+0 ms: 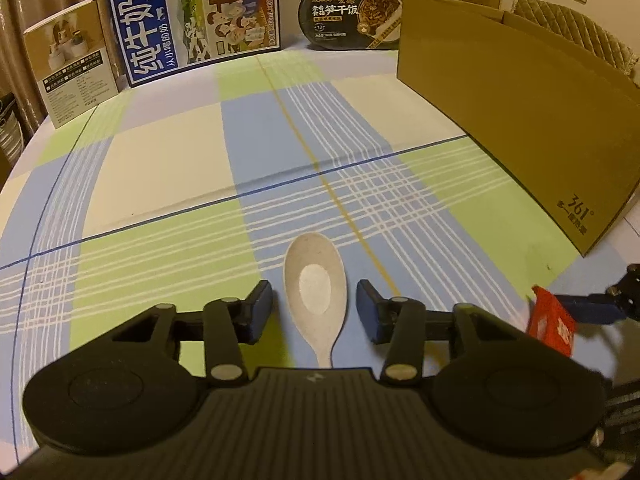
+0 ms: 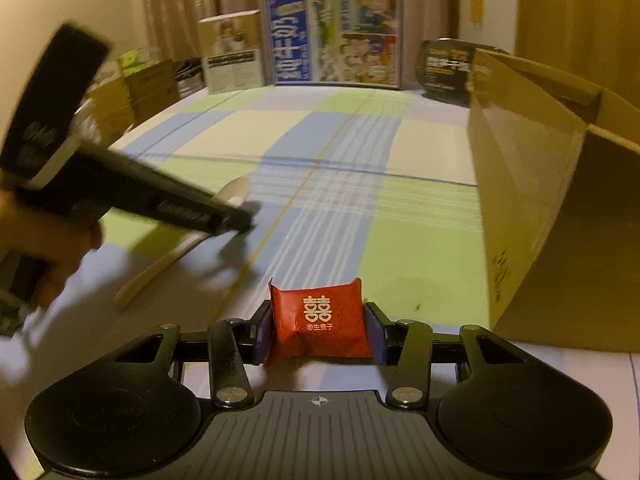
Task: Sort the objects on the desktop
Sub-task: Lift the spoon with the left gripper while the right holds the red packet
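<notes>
A beige spoon [image 1: 316, 292] lies on the checked tablecloth [image 1: 168, 168], bowl pointing away. My left gripper [image 1: 315, 308] straddles its bowl, open, with a small gap on each side between the blue pads and the spoon. In the right wrist view a hand holds that left gripper [image 2: 236, 220], blurred, over the spoon [image 2: 160, 268]. My right gripper [image 2: 318, 328] is shut on a red candy packet [image 2: 320, 320] with white characters, both pads pressing its sides. The packet [image 1: 552, 326] also shows at the right edge of the left wrist view.
An open brown cardboard box [image 1: 520, 120] stands along the right side [image 2: 540, 200]. At the back stand a blue milk carton case [image 1: 192, 20], a black instant-rice tub [image 1: 352, 16] and a small beige box [image 1: 72, 64]. More cartons [image 2: 136, 88] stand off the table's left edge.
</notes>
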A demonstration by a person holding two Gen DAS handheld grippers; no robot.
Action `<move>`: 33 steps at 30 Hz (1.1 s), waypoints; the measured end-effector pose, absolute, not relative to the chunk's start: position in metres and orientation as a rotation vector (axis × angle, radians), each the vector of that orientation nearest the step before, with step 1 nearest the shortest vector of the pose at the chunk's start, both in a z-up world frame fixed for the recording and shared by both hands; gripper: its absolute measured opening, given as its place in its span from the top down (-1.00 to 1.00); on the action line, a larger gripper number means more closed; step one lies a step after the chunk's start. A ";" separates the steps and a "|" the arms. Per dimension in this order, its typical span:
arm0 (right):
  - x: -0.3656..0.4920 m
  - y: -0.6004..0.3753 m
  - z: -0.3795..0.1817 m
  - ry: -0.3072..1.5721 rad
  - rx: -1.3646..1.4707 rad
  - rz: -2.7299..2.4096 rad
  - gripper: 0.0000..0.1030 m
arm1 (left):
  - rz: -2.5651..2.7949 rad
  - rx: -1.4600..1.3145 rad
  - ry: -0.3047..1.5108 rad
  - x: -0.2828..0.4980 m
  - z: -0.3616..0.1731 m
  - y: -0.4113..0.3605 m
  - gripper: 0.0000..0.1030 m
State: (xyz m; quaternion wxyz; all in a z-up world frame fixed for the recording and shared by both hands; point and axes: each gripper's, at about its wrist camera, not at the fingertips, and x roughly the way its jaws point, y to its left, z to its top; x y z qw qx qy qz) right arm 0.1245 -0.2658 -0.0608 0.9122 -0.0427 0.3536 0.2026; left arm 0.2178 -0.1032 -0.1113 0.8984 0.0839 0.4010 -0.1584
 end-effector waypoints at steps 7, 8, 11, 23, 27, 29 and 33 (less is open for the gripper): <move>0.143 -0.261 -0.058 0.691 -0.083 0.396 0.15 | -0.338 0.175 0.835 0.214 -0.110 -0.105 0.48; 0.143 -0.261 -0.058 0.694 -0.082 0.394 0.15 | -0.338 0.169 0.838 0.214 -0.110 -0.104 0.48; 0.144 -0.262 -0.061 0.705 -0.078 0.388 0.15 | -0.336 0.156 0.845 0.215 -0.109 -0.102 0.49; 0.147 -0.267 -0.064 0.704 -0.051 0.371 0.15 | -0.338 0.109 0.857 0.212 -0.107 -0.094 0.50; 0.148 -0.270 -0.065 0.705 -0.040 0.365 0.15 | -0.319 0.153 0.834 0.211 -0.109 -0.095 0.47; 0.148 -0.270 -0.066 0.704 -0.038 0.364 0.15 | -0.311 0.157 0.829 0.212 -0.110 -0.095 0.38; 0.148 -0.271 -0.065 0.707 -0.027 0.365 0.15 | -0.293 0.187 0.809 0.212 -0.111 -0.096 0.16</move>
